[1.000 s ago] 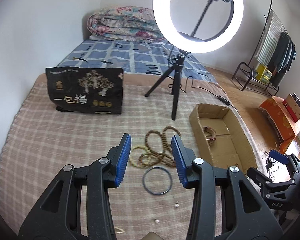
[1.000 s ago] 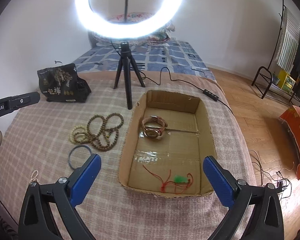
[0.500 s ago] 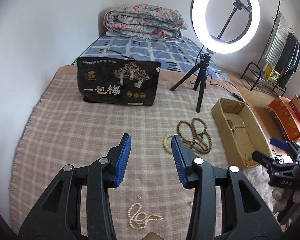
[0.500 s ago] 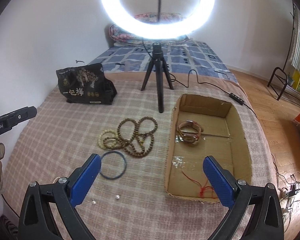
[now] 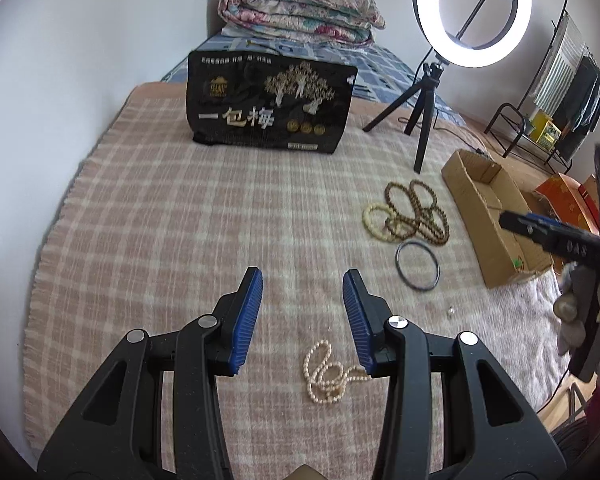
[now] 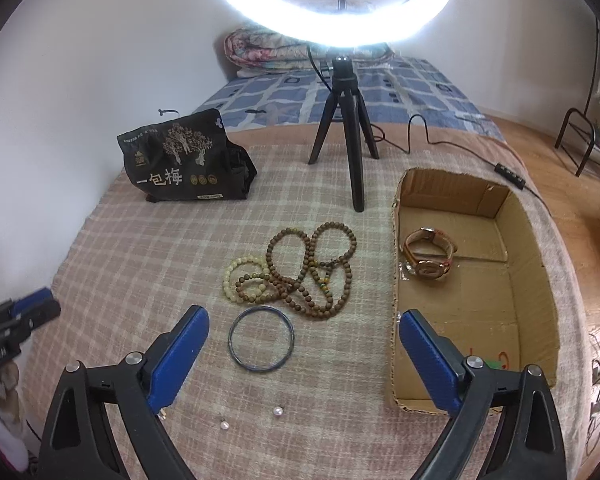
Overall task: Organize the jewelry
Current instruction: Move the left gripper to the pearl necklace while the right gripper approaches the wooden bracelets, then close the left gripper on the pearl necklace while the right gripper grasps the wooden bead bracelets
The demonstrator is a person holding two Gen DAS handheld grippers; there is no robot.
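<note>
Left gripper (image 5: 302,294) sits low in the middle of its own frame, fingers partly apart with nothing between them, just plaid blanket (image 5: 172,232) showing through the gap. Right under its right-hand finger, low in the frame, lies the pearl necklace (image 5: 328,376), a loose pale coil, one end running behind that finger. Over on the right wrist view, the right gripper (image 6: 303,354) has its fingers spread wide and they are closing in now, holding nothing. Framed between them, lower centre, is the dark bangle (image 6: 261,339), flat on the blanket and clear of both pads. Just above it, mid-frame, the brown bead strand (image 6: 314,270) lies tangled in loops, with the cream bead bracelet (image 6: 244,278) touching its left side. Two loose pearls (image 6: 277,412) rest near the bottom of the frame. To the right, the cardboard box (image 6: 534,280) lies open with a wristwatch (image 6: 428,260) inside near its upper left corner. A black snack bag (image 6: 180,164) stands at upper left, the ring light (image 6: 332,12) glaring along the top.
</note>
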